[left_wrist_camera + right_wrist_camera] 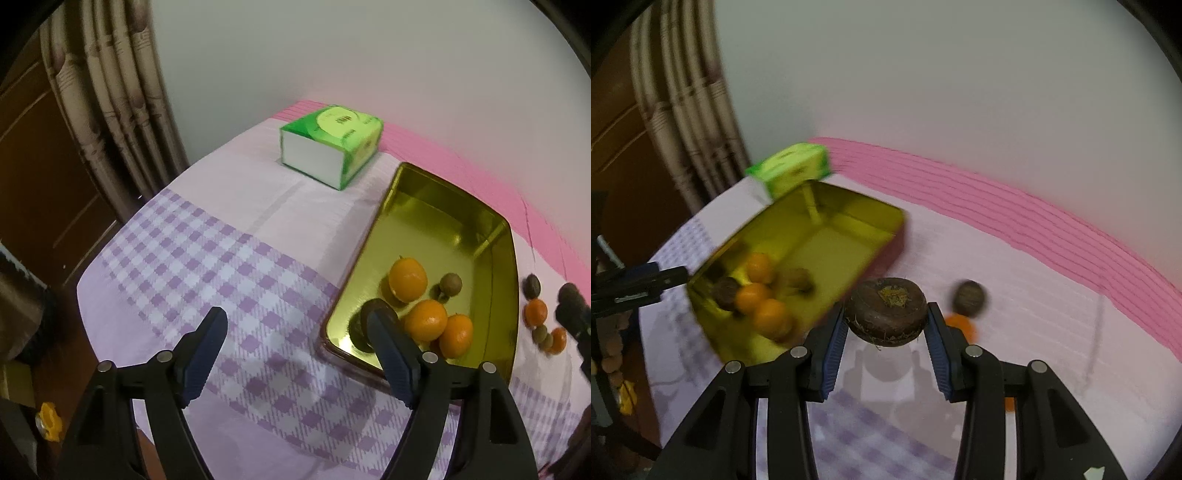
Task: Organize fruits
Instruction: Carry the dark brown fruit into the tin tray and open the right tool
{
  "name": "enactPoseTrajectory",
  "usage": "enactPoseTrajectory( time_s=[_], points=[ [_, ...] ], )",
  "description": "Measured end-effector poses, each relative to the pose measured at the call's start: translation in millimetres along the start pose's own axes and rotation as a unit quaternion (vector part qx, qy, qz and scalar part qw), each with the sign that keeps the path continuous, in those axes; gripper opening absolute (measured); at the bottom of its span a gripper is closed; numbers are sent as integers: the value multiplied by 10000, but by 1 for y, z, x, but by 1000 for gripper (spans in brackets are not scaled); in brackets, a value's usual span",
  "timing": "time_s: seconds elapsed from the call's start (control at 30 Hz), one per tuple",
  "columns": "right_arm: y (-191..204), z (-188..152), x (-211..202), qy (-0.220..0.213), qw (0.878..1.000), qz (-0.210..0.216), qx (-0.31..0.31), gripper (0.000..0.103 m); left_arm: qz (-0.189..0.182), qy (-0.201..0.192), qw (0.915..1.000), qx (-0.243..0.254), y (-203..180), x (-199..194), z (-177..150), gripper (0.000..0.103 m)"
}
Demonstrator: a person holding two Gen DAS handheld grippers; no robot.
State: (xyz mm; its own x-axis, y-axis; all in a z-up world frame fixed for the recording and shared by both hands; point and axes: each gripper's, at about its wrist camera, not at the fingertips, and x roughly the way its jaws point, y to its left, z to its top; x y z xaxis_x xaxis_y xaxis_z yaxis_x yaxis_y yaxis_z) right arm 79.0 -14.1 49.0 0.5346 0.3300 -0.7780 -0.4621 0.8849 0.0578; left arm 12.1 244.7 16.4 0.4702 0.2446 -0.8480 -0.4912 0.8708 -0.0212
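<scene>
A gold metal tray lies on the cloth and holds three oranges, a small brown fruit and a dark brown round fruit. My left gripper is open and empty, just left of the tray's near corner. My right gripper is shut on a dark brown round fruit, held above the cloth just right of the tray. More loose fruit lies right of the tray: a brown one and an orange. The right gripper also shows in the left wrist view.
A green tissue pack stands at the back of the purple checked cloth. A pink strip runs along the white wall. Curtains and a wooden door hang left, past the table edge.
</scene>
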Motion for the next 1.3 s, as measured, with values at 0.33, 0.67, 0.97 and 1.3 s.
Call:
enactPoseTrajectory(
  time_s=[0.33, 0.67, 0.97, 1.3],
  points=[
    [60, 15, 45, 303, 9977, 268, -544, 39, 166, 75, 9989, -423, 18, 3, 2, 79],
    [69, 12, 72, 561, 9958, 207, -694, 39, 122, 164, 9984, -534, 23, 6, 2, 79],
    [74, 10, 78, 597, 9953, 270, -709, 39, 73, 174, 9987, -463, 18, 9, 2, 79],
    [73, 10, 77, 588, 9955, 285, -686, 41, 62, 215, 9988, -425, 16, 10, 2, 79]
  ],
)
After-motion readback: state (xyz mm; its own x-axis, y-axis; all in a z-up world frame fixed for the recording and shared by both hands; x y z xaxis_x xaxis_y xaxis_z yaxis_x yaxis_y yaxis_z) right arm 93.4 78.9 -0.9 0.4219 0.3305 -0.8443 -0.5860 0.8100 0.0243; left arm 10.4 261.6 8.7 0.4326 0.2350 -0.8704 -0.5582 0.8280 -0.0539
